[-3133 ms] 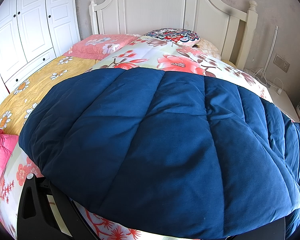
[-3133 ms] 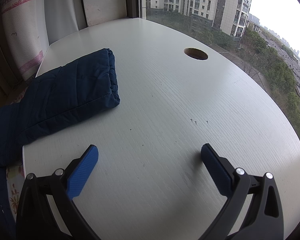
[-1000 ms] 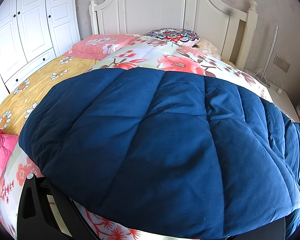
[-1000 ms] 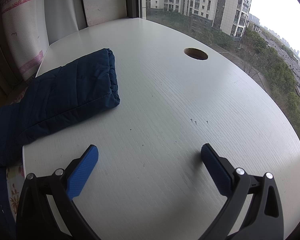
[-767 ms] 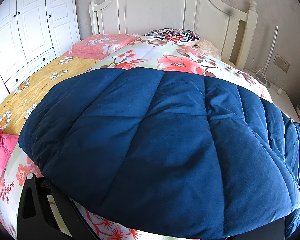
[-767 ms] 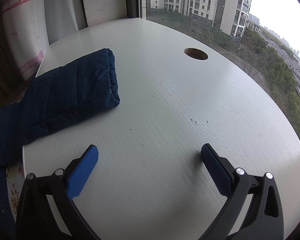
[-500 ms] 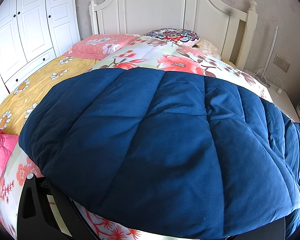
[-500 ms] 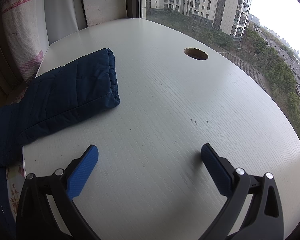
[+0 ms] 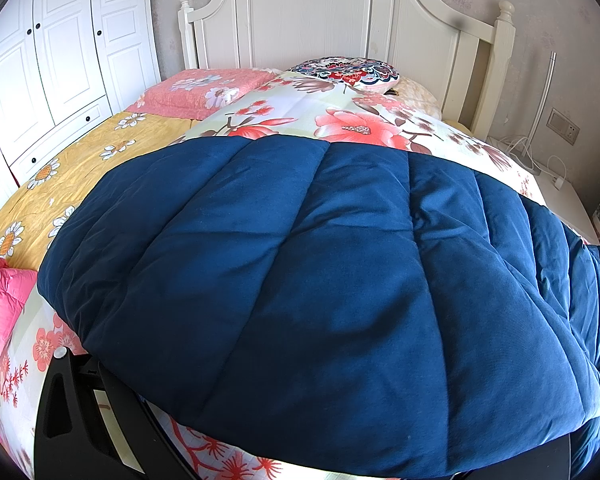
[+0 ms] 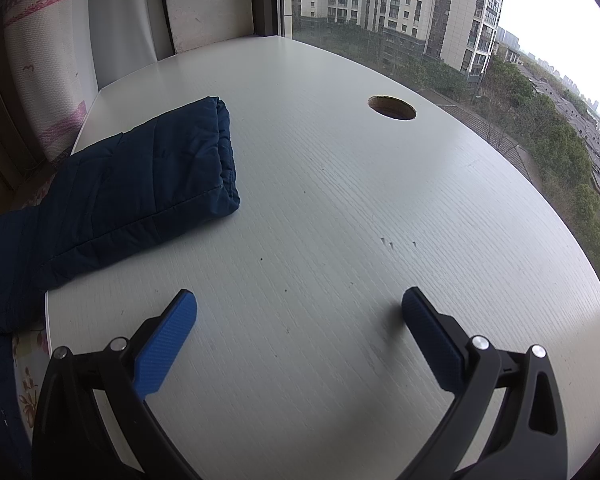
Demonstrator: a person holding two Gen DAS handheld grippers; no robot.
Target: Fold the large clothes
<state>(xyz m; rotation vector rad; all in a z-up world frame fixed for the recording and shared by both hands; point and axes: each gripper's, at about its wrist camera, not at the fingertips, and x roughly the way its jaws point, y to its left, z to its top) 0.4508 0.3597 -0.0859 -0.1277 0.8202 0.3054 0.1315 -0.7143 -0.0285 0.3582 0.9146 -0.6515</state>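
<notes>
Navy quilted coat lying across the bed, one sleeve reaching onto the desk

The left gripper (image 9: 300, 476) is sitting under the navy quilted coat (image 9: 300, 280), fingertips hidden, so its state cannot be told. The right gripper (image 10: 298, 312) is hovering with blue pads (image 10: 164, 344) wide apart over the white desk (image 10: 380, 280); the coat's sleeve (image 10: 140, 184) is lying ahead to its left, a round hole (image 10: 392, 108) farther off.

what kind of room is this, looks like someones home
Most likely a bedroom in a high-rise flat. A bed with a white headboard and floral bedding stands beside a white wardrobe, a navy quilted coat spread on it. The right gripper hangs open over a white desk facing apartment towers.
</notes>
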